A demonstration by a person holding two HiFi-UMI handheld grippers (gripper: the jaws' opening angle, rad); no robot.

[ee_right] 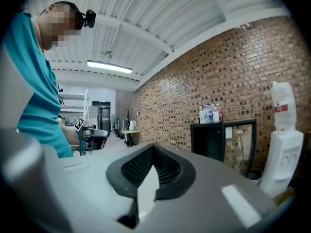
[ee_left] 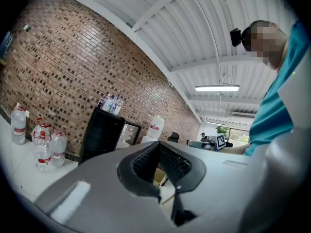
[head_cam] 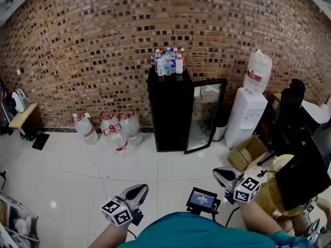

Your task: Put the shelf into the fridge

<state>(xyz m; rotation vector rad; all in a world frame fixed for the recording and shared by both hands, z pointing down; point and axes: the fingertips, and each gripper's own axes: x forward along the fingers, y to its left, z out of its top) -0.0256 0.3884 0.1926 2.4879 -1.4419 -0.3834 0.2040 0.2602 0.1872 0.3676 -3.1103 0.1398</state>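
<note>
Brick wall fills the back of my head view. At its foot on the left stand water jugs. Next comes the black fridge, bottles on top and its glass door swung open. To the right are a water dispenser and a cardboard box. Only the gripper views show me the ceiling strip light. My left gripper has its jaws pressed together on nothing. My right gripper looks closed too, holding nothing. Both are well apart from the fridge.
</note>
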